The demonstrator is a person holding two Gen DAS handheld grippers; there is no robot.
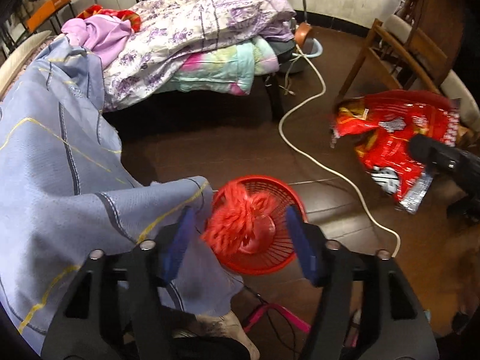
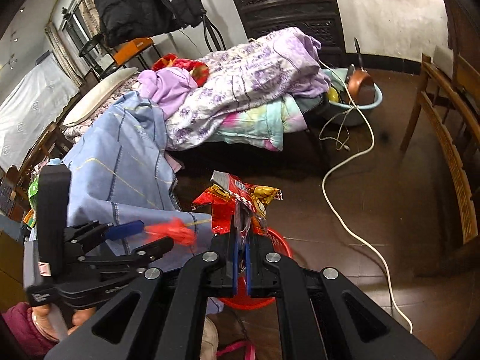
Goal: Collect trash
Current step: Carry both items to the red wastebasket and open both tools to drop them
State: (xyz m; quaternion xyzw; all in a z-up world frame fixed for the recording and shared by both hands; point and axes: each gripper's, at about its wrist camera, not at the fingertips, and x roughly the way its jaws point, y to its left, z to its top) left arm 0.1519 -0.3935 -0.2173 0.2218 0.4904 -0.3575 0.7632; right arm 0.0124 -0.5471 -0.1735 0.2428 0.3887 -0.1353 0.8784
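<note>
A red plastic basket (image 1: 274, 249) stands on the dark floor below my left gripper (image 1: 240, 225). The left gripper is open, and a bundle of shredded red plastic string (image 1: 240, 225) hangs blurred between its blue fingers above the basket. My right gripper (image 2: 241, 234) is shut on a crumpled red snack wrapper (image 2: 237, 201) and holds it in the air. In the left wrist view the wrapper (image 1: 396, 141) hangs at the right, beyond the basket. The basket rim (image 2: 282, 243) shows behind the right gripper's fingers. The left gripper (image 2: 159, 232) also shows in the right wrist view with the string (image 2: 174, 231).
A bed (image 1: 192, 60) piled with quilts stands behind the basket, and a blue sheet (image 1: 60, 165) hangs over its near end. A white cable (image 1: 303, 120) snakes across the floor. Wooden chairs (image 1: 399, 48) stand at the right. A blue basin (image 2: 360, 102) holds a pan.
</note>
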